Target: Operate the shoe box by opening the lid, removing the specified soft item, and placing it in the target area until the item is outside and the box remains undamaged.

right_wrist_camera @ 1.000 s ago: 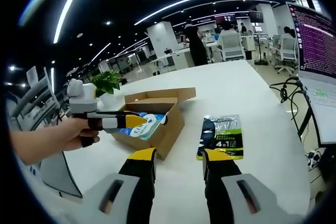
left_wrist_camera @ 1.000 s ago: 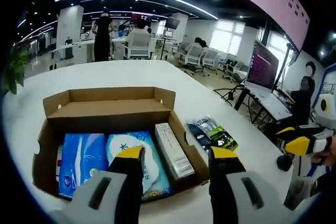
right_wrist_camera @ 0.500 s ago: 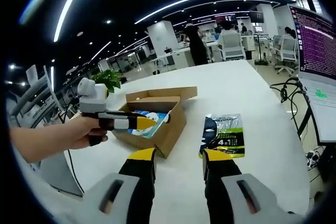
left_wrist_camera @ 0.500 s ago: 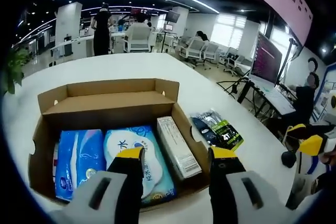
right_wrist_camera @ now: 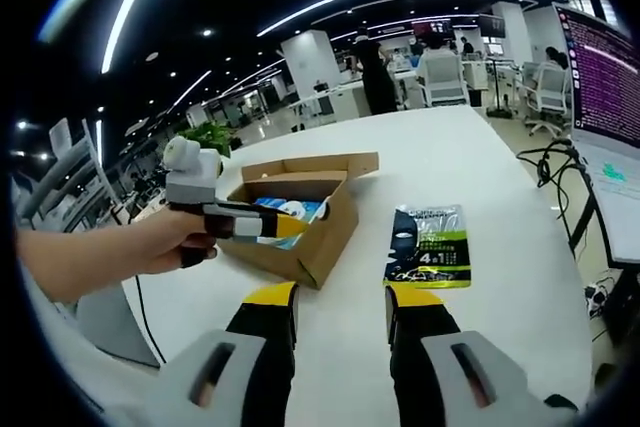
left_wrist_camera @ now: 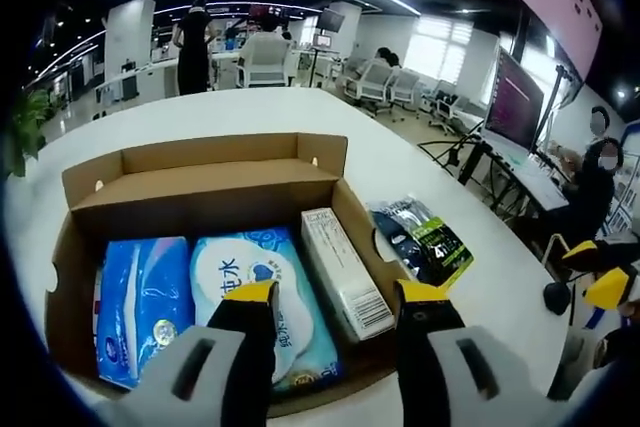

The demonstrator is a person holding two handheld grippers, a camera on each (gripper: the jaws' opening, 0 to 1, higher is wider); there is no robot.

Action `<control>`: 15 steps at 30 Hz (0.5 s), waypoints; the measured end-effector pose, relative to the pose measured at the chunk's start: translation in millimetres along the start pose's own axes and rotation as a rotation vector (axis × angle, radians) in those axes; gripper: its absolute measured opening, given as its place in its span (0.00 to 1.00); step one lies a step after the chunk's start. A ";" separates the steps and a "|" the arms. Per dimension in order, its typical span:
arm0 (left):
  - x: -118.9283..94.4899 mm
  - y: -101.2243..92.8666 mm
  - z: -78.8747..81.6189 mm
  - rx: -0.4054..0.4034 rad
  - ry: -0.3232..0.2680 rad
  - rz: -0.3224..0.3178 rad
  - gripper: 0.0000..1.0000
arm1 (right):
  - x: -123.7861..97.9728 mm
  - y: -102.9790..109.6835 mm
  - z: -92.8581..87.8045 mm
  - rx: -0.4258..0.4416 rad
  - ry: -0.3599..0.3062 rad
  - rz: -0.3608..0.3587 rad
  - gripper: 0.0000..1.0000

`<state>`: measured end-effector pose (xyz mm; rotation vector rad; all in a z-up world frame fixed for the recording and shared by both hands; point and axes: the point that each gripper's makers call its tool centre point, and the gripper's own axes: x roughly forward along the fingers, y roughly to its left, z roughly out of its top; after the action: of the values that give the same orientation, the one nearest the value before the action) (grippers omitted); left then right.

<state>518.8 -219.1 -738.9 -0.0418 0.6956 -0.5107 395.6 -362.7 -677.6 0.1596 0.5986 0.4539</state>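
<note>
Left tongs [left_wrist_camera: 335, 297] parted over open shoe box [left_wrist_camera: 200, 179]

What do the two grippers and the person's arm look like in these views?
Each gripper, left gripper and right gripper, has two grey jaws with black inner faces, yellow tips and a dark slot on each base. Seen from the side, the left gripper has a black-and-yellow body. The forearm behind it is bare, with no sleeve.

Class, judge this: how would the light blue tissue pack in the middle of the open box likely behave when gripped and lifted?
The light blue tissue pack looks plump, so it probably squashes. Its glossy film may slip. Neighbours, the darker blue pack and the white carton, sit close, so it might drag against them.
</note>
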 end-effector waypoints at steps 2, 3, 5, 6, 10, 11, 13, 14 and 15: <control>0.8 -0.9 0.0 0.005 0.004 0.001 0.43 | -0.1 -2.3 1.4 -0.001 -0.002 -0.007 0.33; 1.6 -0.8 -0.1 0.011 0.007 0.003 0.43 | -0.1 -3.0 1.8 -0.001 -0.003 -0.010 0.33; 2.6 -0.4 -0.2 0.017 0.009 0.007 0.42 | -0.1 -5.0 1.9 0.002 -0.004 -0.014 0.33; 3.7 0.1 -0.7 0.021 0.012 0.009 0.42 | 0.0 -5.4 1.8 0.003 -0.004 -0.015 0.33; 6.5 1.1 -4.0 0.039 0.027 0.016 0.42 | 0.3 -5.8 -0.2 0.007 -0.001 -0.017 0.33; 6.8 1.4 -3.1 0.050 0.024 0.017 0.42 | 0.4 -5.3 -0.8 0.008 -0.001 -0.016 0.33; 7.3 1.5 -3.3 0.058 0.030 0.021 0.42 | 0.3 -4.3 -1.7 0.009 0.000 -0.014 0.33; 7.6 1.6 -3.2 0.064 0.031 0.023 0.42 | 0.3 -3.9 -2.0 0.009 0.000 -0.014 0.33; 8.1 1.7 -3.2 0.077 0.033 0.026 0.42 | 0.3 -3.8 -2.5 0.010 0.001 -0.014 0.33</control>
<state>522.8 -221.0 -746.6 0.0475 0.7079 -0.5138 395.7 -365.9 -680.8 0.1650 0.6024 0.4377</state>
